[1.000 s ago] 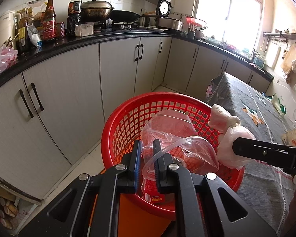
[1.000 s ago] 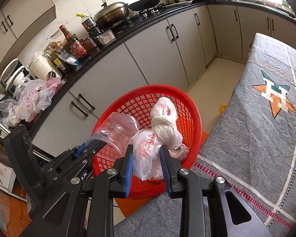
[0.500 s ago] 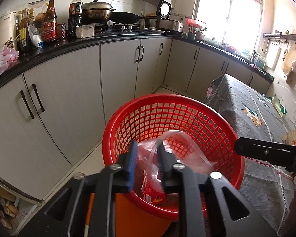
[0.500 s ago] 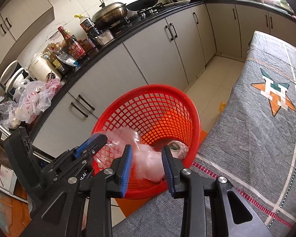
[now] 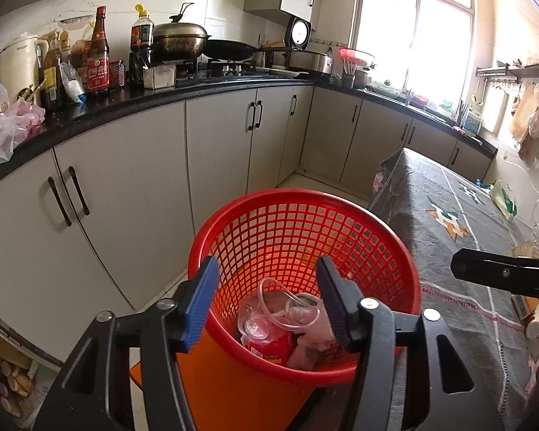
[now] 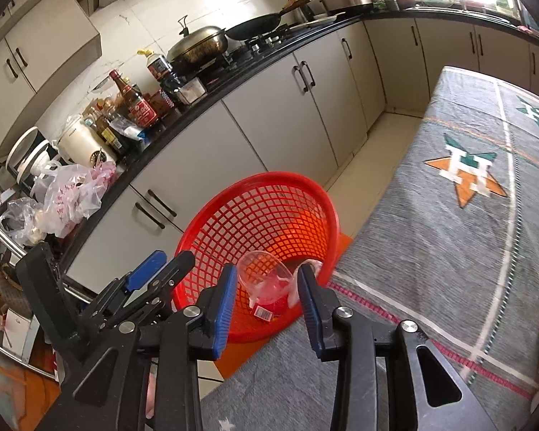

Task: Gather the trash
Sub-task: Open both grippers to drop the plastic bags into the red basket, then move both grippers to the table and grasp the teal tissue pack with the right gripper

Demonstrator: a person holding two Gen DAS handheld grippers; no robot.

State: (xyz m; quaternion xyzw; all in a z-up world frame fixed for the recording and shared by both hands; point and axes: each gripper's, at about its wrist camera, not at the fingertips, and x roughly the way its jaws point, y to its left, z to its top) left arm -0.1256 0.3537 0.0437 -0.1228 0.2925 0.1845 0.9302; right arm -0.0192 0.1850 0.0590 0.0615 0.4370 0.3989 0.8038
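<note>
Both tongs hang above the red basket (image 5: pixel 384 248), which stands on the floor just beside the cloth-covered tabletop (image 6: pixel 449 237). The left tongs (image 5: pixel 267 301) are spread wide with nothing between them, and the right tongs (image 6: pixel 266 291) are likewise released and empty. The trash lies at the bottom of the basket: a clear plastic cup (image 5: pixel 269 318) tipped on its side, resting on a red packet (image 5: pixel 271 350), with a pale crumpled bag (image 5: pixel 312 341) touching it on the right. From the right wrist view the same cup (image 6: pixel 266 280) shows through the gap between the blue pads (image 6: pixel 222 309). By the look of it the drop-off step is finished for these pieces, and the task now turns to finding more. A few small items sit at the far right edge of the tabletop, among them an orange-and-white packet (image 5: pixel 521 307), though they are too cut off to identify for certain. The next move likely calls for lifting both tongs clear of the basket rim, swinging toward the tabletop and lining up one pair, spread, around the nearest piece.
</note>
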